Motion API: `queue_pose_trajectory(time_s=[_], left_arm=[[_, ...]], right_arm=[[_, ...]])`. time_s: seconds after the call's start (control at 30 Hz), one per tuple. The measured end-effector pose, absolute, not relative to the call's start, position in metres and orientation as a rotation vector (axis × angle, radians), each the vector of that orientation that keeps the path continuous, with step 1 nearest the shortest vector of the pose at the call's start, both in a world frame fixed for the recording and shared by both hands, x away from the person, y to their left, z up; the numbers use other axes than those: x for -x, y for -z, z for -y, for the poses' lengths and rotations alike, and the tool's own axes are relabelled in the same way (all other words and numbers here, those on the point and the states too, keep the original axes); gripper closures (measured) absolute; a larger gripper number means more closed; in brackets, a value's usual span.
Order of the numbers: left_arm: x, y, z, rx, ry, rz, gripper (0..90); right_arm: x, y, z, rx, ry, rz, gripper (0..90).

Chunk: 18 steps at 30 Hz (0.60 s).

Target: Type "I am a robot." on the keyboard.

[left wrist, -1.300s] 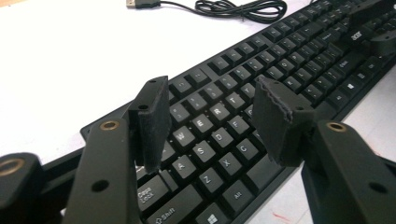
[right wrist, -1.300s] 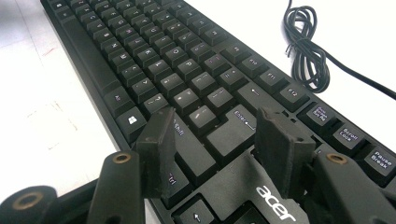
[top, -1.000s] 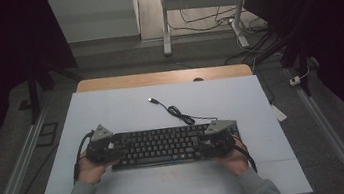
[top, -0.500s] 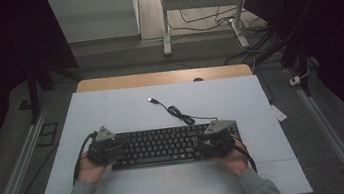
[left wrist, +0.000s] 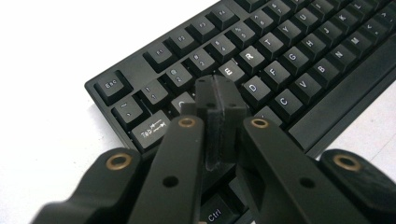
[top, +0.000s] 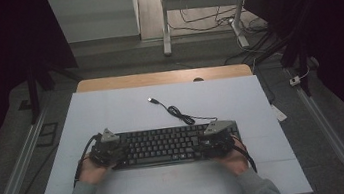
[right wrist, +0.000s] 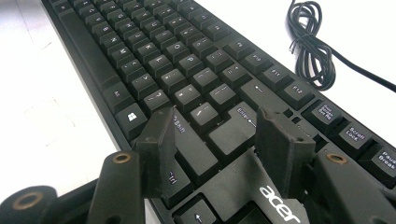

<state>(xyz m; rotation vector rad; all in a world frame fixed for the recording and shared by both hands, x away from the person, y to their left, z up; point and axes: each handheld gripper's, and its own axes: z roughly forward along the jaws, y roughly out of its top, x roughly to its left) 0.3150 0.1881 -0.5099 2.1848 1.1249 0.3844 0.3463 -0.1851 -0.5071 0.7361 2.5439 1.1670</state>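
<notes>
Pale and bare, the table (top: 111, 110) carries a black keyboard (top: 166, 145) near its front edge. At its left end, the left hand-held gripper (left wrist: 218, 93) has just closed, its jaws pressed together with nothing between them, tips over the keys near E. At the right end, the right hand-held gripper (right wrist: 212, 126) stands wide above the Shift and Enter keys. Beyond the keyboard, its cable (top: 177, 112) trails in a loose coil.

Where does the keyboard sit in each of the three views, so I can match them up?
High view: keyboard lies low centre on the table, a hand at each end.
Left gripper view: it runs from left centre to upper right, Esc key nearest the edge.
Right gripper view: it runs from top left to bottom right.
Shared landmark: the coiled cable behind the keyboard, in the high and right gripper views.
</notes>
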Motion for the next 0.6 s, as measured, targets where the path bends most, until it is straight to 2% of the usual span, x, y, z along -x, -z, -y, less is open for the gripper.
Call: queue_pose_trajectory(time_s=[0.6], left_arm=[[-0.3163,0.5178,-0.1819,-2.221,-0.404,-1.132,89.1]], right_arm=[[-0.3458,0.5081,0.1833,-0.725,-1.158,-2.552,48.1]])
